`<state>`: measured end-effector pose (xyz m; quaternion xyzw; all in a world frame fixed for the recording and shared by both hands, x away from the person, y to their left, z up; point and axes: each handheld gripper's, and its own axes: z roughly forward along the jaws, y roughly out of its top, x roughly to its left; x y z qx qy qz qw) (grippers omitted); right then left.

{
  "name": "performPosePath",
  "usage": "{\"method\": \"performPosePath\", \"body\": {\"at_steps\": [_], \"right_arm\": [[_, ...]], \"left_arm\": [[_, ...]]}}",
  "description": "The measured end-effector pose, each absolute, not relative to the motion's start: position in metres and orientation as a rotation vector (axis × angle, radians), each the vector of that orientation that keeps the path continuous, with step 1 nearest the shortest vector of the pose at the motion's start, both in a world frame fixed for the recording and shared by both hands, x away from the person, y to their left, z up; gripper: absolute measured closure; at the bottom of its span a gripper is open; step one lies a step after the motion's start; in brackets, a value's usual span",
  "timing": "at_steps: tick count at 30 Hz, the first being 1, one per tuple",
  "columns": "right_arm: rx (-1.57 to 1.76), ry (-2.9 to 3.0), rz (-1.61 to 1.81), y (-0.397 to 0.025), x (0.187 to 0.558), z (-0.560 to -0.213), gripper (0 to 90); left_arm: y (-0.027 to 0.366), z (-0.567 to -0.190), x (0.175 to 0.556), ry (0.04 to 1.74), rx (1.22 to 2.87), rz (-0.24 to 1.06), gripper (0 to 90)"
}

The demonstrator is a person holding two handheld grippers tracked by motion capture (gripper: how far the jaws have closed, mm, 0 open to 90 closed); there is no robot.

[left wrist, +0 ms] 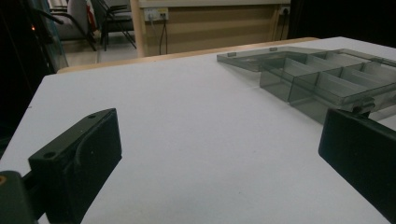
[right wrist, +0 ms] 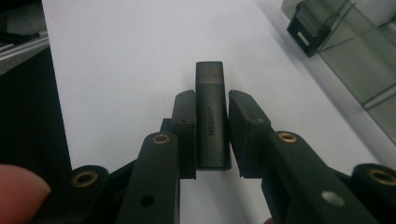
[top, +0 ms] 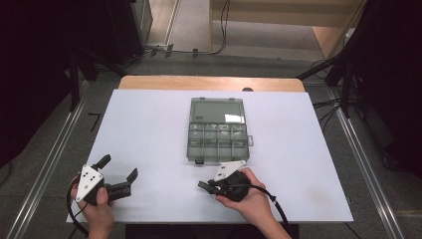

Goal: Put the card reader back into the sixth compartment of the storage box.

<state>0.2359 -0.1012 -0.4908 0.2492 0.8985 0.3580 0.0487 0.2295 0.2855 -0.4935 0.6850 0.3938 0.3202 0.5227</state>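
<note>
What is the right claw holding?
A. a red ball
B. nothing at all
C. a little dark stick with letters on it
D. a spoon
C, because in the right gripper view the right claw is shut on a small dark adapter with letters printed along its side, standing up between the two jaws above the white table.
</note>
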Motion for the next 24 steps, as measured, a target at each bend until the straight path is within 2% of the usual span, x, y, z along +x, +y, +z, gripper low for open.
{"method": "performPosePath", "body": {"at_steps": [24], "right_arm": [[0.824,2.703,1.135,-0.111,0.255,-0.475,71.3]], "left_arm": [[0.285,-0.494,0.23,0.944,1.639,0.764,0.0]]}}
